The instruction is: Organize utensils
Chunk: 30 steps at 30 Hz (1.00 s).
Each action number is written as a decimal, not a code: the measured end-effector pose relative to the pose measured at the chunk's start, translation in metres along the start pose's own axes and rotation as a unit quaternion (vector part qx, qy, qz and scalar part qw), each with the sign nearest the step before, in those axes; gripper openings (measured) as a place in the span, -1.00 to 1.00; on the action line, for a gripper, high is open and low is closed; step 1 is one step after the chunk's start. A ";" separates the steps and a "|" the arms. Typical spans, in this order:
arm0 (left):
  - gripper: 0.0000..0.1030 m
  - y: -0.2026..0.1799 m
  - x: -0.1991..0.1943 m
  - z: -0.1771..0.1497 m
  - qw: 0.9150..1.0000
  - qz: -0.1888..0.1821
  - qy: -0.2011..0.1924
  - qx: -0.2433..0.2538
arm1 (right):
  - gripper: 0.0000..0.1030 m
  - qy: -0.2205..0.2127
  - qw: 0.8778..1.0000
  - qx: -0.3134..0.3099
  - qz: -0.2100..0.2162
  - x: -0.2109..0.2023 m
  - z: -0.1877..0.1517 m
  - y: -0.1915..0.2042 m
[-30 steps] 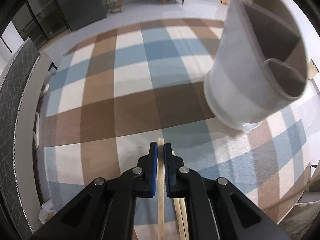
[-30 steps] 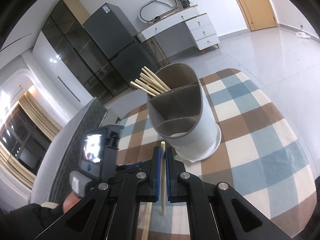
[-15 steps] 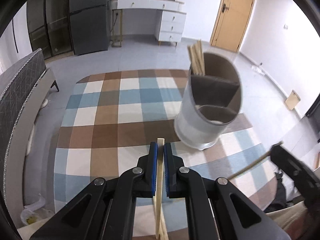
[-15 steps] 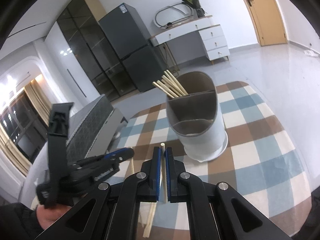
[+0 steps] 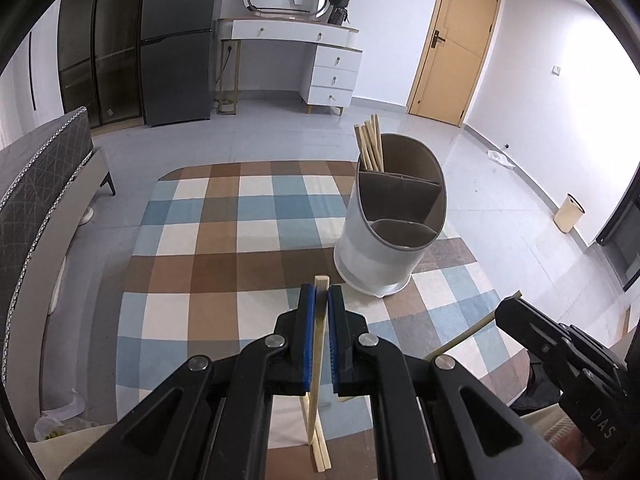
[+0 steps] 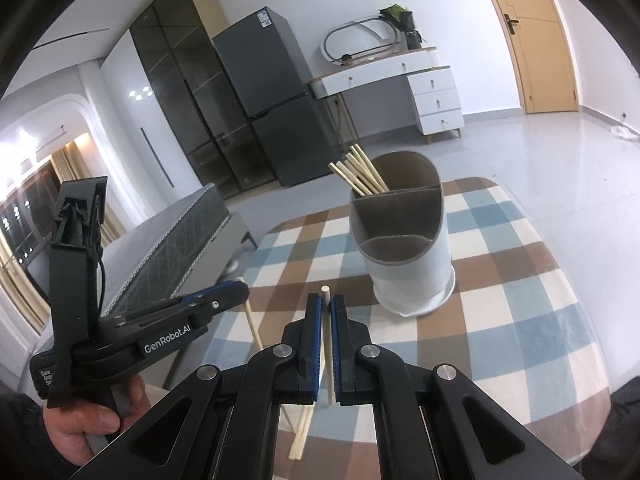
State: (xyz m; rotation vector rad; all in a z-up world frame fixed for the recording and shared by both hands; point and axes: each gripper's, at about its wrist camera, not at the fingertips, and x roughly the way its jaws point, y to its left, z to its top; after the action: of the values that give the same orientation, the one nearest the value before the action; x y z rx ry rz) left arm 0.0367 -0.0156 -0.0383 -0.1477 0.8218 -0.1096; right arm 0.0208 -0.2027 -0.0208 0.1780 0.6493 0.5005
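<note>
A white utensil holder (image 5: 376, 256) with grey compartments stands on the checked tablecloth (image 5: 208, 240). Several wooden chopsticks (image 5: 370, 146) stick up from its far compartment. My left gripper (image 5: 321, 290) is shut on a single chopstick (image 5: 322, 281), short of the holder and to its left. At the right edge of that view, my right gripper (image 5: 506, 306) holds another chopstick (image 5: 472, 332). In the right wrist view, my right gripper (image 6: 325, 300) is shut on its chopstick (image 6: 325, 291), in front of the holder (image 6: 408, 272). The left gripper (image 6: 240, 290) hangs at the left in a person's hand.
Loose chopsticks (image 5: 320, 444) lie on the cloth under the grippers, also visible as loose chopsticks (image 6: 300, 432) in the right wrist view. A grey sofa (image 5: 36, 184) runs along the left of the table. A fridge, a white dresser and a wooden door stand at the back.
My left gripper rose and drew back from the holder, which now looks smaller and farther away. The right gripper came into the left wrist view. Both grips held.
</note>
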 end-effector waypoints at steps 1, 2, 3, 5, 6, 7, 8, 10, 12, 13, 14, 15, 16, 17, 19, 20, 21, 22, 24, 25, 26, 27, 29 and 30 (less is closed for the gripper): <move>-0.97 0.001 0.000 0.000 1.000 0.000 0.006 -0.002 | -0.92 0.000 1.000 -0.001 -0.001 0.000 -0.001 0.001; -0.98 0.002 0.001 0.000 1.000 0.001 0.011 -0.004 | -0.92 0.001 1.000 -0.002 -0.003 0.000 -0.002 0.003; -0.98 0.003 0.001 -0.001 1.000 0.000 0.014 -0.006 | -0.92 0.002 1.000 -0.003 -0.005 0.000 -0.002 0.004; -0.99 0.006 0.001 -0.002 1.000 0.005 0.016 -0.007 | -0.92 0.003 1.000 -0.004 -0.008 -0.001 -0.004 0.007; -0.99 0.007 0.001 -0.002 1.000 0.005 0.018 -0.009 | -0.92 0.004 1.000 -0.005 -0.009 -0.001 -0.004 0.008; -1.00 0.009 0.000 -0.002 1.000 0.003 0.019 -0.011 | -0.92 0.003 1.000 -0.006 -0.011 -0.002 -0.004 0.009; -1.00 0.010 -0.001 -0.002 1.000 0.004 0.019 -0.011 | -0.92 0.002 1.000 -0.008 -0.012 -0.003 -0.005 0.010; -1.00 0.011 -0.003 -0.003 1.000 0.001 0.019 -0.010 | -0.92 0.000 1.000 -0.009 -0.013 -0.006 -0.005 0.011; -1.00 0.013 -0.005 -0.003 1.000 -0.002 0.018 -0.008 | -0.92 -0.001 1.000 -0.010 -0.014 -0.008 -0.005 0.013; -1.00 0.014 -0.006 -0.003 1.000 0.000 0.017 -0.006 | -0.92 -0.001 1.000 -0.010 -0.016 -0.009 -0.005 0.013; -1.00 0.015 -0.006 -0.003 1.000 0.000 0.021 -0.007 | -0.92 -0.001 1.000 -0.010 -0.017 -0.010 -0.006 0.013; -1.00 0.019 -0.005 -0.002 1.000 -0.003 0.024 -0.012 | -0.92 -0.001 1.000 -0.010 -0.018 -0.011 -0.006 0.013; -1.00 0.025 -0.004 -0.002 0.999 -0.007 0.026 -0.023 | -0.92 -0.001 1.000 -0.009 -0.019 -0.012 -0.007 0.013; -1.00 0.032 -0.001 -0.001 0.999 -0.007 0.030 -0.035 | -0.92 -0.001 1.000 -0.008 -0.020 -0.014 -0.007 0.012; -0.77 0.045 0.012 0.000 0.997 0.003 0.064 -0.051 | -0.92 -0.002 1.000 -0.004 -0.018 -0.017 -0.009 0.010; -0.62 0.052 0.022 0.000 0.994 0.010 0.086 -0.060 | -0.92 -0.002 1.000 -0.002 -0.016 -0.017 -0.009 0.009; -0.36 0.057 0.030 0.000 0.993 0.013 0.100 -0.066 | -0.92 -0.002 1.000 -0.001 -0.014 -0.018 -0.009 0.008; -0.27 0.062 0.037 0.000 0.991 0.012 0.110 -0.071 | -0.92 -0.002 1.000 0.000 -0.011 -0.017 -0.009 0.006; -0.14 0.067 0.050 0.001 0.991 0.028 0.113 -0.066 | -0.92 -0.001 1.000 0.005 -0.007 -0.016 -0.008 0.003; 0.06 0.067 0.055 0.002 0.991 0.034 0.117 -0.061 | -0.92 0.001 1.000 0.009 -0.003 -0.014 -0.008 0.001; 0.12 0.067 0.063 0.002 0.990 0.038 0.125 -0.055 | -0.92 0.004 1.000 0.014 0.001 -0.012 -0.007 -0.002; 0.14 0.066 0.075 0.003 0.989 0.038 0.135 -0.048 | -0.92 0.006 1.000 0.019 0.004 -0.010 -0.007 -0.003; 0.14 0.065 0.088 0.005 0.988 0.043 0.146 -0.038 | -0.92 0.014 0.999 0.029 0.011 -0.003 -0.006 -0.009; 0.14 0.062 0.101 0.005 0.986 0.042 0.156 -0.031 | -0.92 0.016 0.999 0.032 0.014 -0.001 -0.007 -0.010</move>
State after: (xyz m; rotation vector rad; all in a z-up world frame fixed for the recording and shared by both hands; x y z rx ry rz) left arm 0.1116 0.0305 -0.1185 -0.1561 1.1429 -0.0269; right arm 0.0204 -0.2120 -0.0288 0.2399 0.6962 0.5107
